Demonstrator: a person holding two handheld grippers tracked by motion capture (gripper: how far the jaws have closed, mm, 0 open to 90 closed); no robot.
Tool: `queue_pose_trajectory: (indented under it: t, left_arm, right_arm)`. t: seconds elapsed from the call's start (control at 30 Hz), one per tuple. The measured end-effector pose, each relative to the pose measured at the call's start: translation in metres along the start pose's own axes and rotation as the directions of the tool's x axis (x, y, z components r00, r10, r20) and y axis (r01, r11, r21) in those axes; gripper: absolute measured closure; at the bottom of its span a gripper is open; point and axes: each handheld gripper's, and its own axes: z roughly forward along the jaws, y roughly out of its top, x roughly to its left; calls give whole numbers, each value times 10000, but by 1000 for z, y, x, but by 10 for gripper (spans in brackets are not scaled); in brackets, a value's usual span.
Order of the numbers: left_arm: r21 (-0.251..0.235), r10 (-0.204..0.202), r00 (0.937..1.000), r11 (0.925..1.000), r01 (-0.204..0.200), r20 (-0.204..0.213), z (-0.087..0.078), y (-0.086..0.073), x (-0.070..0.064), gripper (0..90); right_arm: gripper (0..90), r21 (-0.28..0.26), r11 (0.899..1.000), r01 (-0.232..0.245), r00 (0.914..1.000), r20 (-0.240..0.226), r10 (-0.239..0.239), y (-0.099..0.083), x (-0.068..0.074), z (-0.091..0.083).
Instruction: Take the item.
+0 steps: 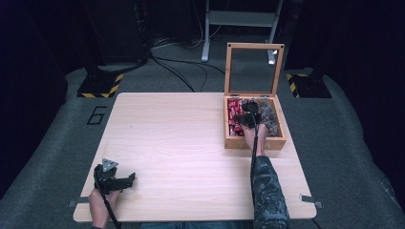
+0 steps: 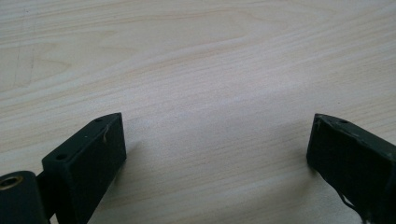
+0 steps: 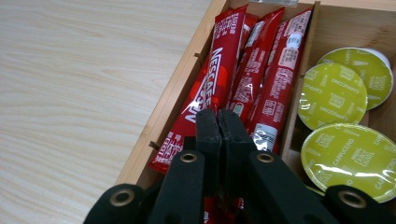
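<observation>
Right arm stretched well forward, camouflage sleeve (image 1: 268, 191) crossing the near right part of the table (image 1: 181, 143). I read the right gripper (image 1: 250, 116) as sitting over the open wooden box (image 1: 254, 142) at the far right of the tabletop, lid (image 1: 253, 69) standing upright behind it.

In the right gripper view the right gripper (image 3: 218, 114) has its jaws pressed together. They lie over the lower end of a red Nescafé stick (image 3: 215, 79); I cannot tell whether a wrapper edge is pinched between them. The sticks (image 3: 261, 70) lie side by side in the box's left compartment, against the left wall (image 3: 175, 93). A thin wooden divider (image 3: 299, 88) separates them from the green cappuccino capsules (image 3: 332, 95) in the next compartment. Tight quarters there: wall on one side, divider on the other.

Left hand (image 1: 98, 202) rests at the near left corner of the table, close to the front edge. The left gripper (image 1: 114, 179) lies low on the wood, pointing toward the table's middle. In the left gripper view the left gripper (image 2: 217, 154) is spread wide with bare wood between the jaws.

Broad open tabletop lies between the two grippers, which are well apart.
</observation>
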Motion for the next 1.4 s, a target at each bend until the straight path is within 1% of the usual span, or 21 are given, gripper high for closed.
queue_pose_trajectory:
  t: [0.17,0.2,0.23,0.3,0.37,0.4,0.43,0.5,0.6,0.73,0.77,0.87,0.97,1.0,1.03,1.2,1.23,1.3,1.37,1.4]
  left_arm:
    - [-45,-24,10000,10000,23,-32,0,0,0,45]
    - [-46,-21,10000,10000,20,-32,0,0,0,45]
    - [-42,-21,10000,10000,20,-30,0,0,0,45]
    - [-46,-24,10000,10000,24,-31,0,0,0,45]
    - [-66,-95,10000,9999,95,-12,0,0,-1,45]
    - [-111,-107,9999,9999,107,-40,1,0,-1,45]
    - [-65,-98,10000,9999,98,-3,0,0,-1,45]
    - [-84,-95,10000,9999,94,-18,1,0,-1,45]
    - [-62,-89,10000,9999,89,-6,0,0,-1,45]
    - [-66,-87,10000,9999,87,-5,0,0,-1,45]
    - [-56,-81,10000,10000,81,-2,0,0,-1,45]
    - [-101,-80,10000,9999,79,-39,1,0,-1,45]
    - [-108,-92,10000,9999,91,-39,1,0,-1,45]
    - [-105,-97,9999,9999,97,-39,1,0,-1,45]
    - [-98,-88,10000,9999,87,-39,1,0,-1,45]
    - [-108,-96,9999,9999,95,-40,1,0,-1,45]
    - [-107,-88,10000,9999,88,-41,1,0,-1,45]
    - [-108,-97,9999,9999,96,-42,1,0,-1,45]
    - [-108,-96,9999,9999,95,-41,1,0,-1,45]
    - [-105,-88,10000,9999,87,-42,1,0,-1,45]
  right_arm:
    - [878,-119,9999,-37,10000,-27,37,0,-4,-6]
    - [878,-131,9999,99,9999,-22,-99,0,-6,-6]
    - [878,-134,9999,-78,10000,-46,77,0,-5,-7]
    - [878,-167,9998,50,10000,-47,-51,-1,-7,-9]
    - [878,-194,9998,70,10000,-18,-70,-1,-8,-10]
    - [878,-214,9998,-46,10000,-9,46,-1,-7,-12]
    - [878,-248,9997,-61,10000,-11,61,-1,-7,-13]
    - [878,-311,9995,67,10000,-28,-68,-1,-8,-16]
    - [878,-324,9995,32,10000,8,-32,-1,-9,-18]
    - [878,-482,9988,7,10000,-61,-9,0,-7,-23]
    - [879,-505,9987,72,10000,-46,-75,1,-7,-25]
    - [878,-530,9985,98,9999,-89,-103,2,-5,-28]
    - [879,-611,9978,265,9996,-90,-271,3,-3,-30]
    - [879,-584,9981,174,9998,-123,-182,4,-1,-32]
    - [878,-646,9975,287,9995,-138,-297,4,-1,-32]
    - [878,-764,9963,403,9990,-146,-415,7,7,-39]
    - [879,-765,9962,425,9988,-205,-442,8,8,-41]
    - [879,-870,9943,623,9977,-212,-643,9,10,-43]
    - [879,-832,9950,560,9979,-269,-584,10,14,-46]
    - [879,-893,9939,644,9974,-276,-671,11,15,-46]
